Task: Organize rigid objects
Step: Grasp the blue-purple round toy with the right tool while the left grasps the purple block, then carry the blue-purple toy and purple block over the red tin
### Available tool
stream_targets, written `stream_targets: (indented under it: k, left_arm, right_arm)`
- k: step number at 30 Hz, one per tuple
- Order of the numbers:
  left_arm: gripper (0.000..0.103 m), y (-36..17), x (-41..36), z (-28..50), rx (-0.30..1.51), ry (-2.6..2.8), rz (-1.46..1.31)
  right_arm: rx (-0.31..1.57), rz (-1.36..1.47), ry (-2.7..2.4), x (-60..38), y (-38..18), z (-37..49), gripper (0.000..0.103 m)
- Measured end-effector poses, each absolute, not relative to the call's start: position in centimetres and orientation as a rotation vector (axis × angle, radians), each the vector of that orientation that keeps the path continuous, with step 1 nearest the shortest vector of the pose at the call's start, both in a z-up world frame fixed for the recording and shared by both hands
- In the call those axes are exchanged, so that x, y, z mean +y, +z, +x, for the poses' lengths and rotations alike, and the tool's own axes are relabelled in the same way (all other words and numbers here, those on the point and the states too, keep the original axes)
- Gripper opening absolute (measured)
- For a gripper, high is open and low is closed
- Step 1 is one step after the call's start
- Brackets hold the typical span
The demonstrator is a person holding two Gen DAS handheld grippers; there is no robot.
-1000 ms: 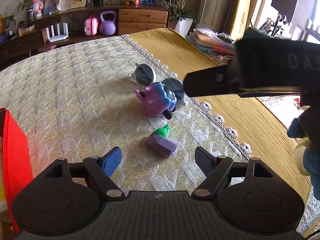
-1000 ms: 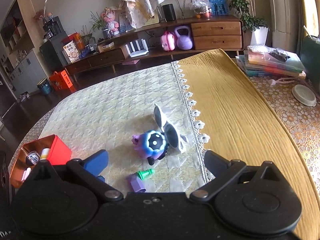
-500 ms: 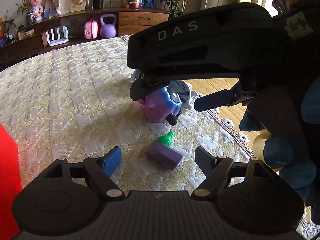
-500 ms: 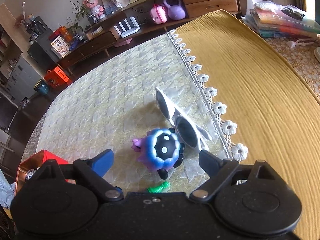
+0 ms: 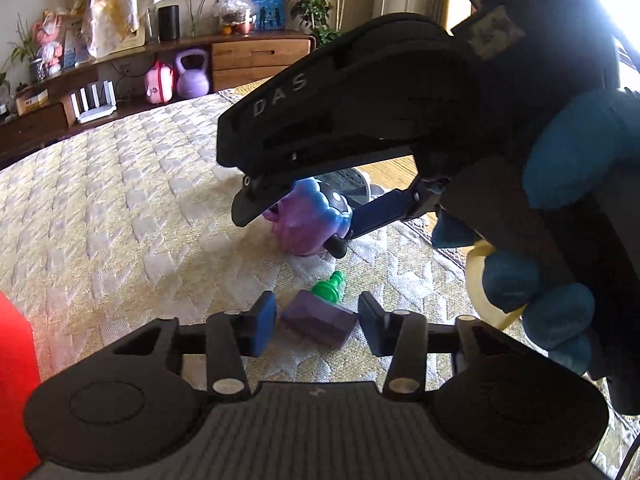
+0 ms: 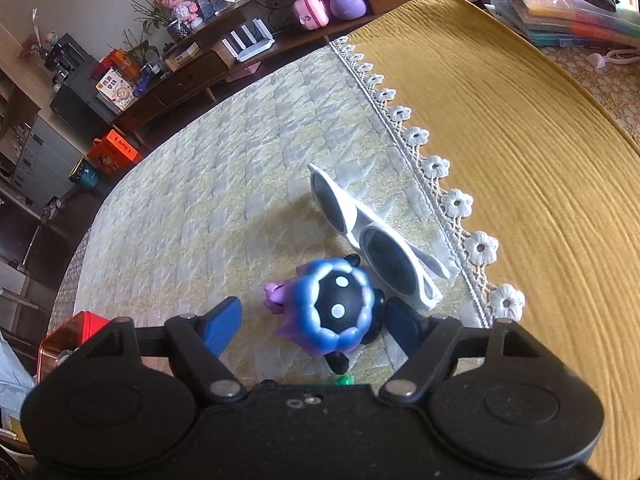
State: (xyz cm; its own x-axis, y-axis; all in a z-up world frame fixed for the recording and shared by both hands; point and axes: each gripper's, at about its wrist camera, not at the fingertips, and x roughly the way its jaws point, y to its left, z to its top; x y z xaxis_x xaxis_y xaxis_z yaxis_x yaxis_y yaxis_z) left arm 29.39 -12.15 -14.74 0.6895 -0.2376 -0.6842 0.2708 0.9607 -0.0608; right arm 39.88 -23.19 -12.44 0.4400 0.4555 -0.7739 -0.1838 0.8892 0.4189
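A purple block [image 5: 320,319] with a green peg [image 5: 330,287] behind it lies on the quilted cloth between the fingers of my left gripper [image 5: 317,322], which is open around it without touching. A purple and blue toy figure [image 6: 332,312] lies between the fingers of my right gripper [image 6: 310,322], which is open around it. The toy also shows in the left wrist view [image 5: 308,222] under the right gripper [image 5: 304,210]. White sunglasses [image 6: 372,240] lie just beyond the toy.
A red box [image 6: 70,330] with small items stands at the left on the cloth; it also shows in the left wrist view [image 5: 16,380]. A mustard cloth [image 6: 520,160] with a lace edge lies to the right. Shelves with clutter stand at the back.
My right gripper has come down over the toy, its fingers now on either side. My left gripper has moved forward and narrowed around the purple block.
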Motion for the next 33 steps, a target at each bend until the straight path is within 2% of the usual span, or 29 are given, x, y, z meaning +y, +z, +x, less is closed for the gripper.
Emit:
stream_targets:
  k: [3,6,7,8,19,33]
  left_arm:
    - [0.040,-14.7,-12.7,29.3,0.759,-0.284,0.089]
    - [0.040,-14.6,-12.8,29.3,0.765,-0.290,0.093]
    - [0.040,-14.6,-12.8,29.3,0.768,-0.289,0.091]
    - [0.040,-14.6,-12.8,29.3,0.770,-0.289,0.088]
    - [0.040,-13.6,-11.4,27.9,0.793,-0.268,0.050]
    - [0.040,-9.6,-8.9,22.9,0.785,-0.227,-0.004]
  right_arm:
    - [1.039,0.284,0.392,-23.2,-12.4,39.8,0.071]
    - [1.037,0.298,0.379,-23.5,-12.3,39.6,0.062]
    - [1.035,0.304,0.374,-23.7,-12.3,39.5,0.055]
    - [1.031,0.312,0.376,-23.9,-12.3,39.4,0.054]
    - [1.014,0.306,0.385,-24.1,-11.5,37.1,0.052]
    - [0.970,0.268,0.463,-23.8,-7.4,30.4,0.052]
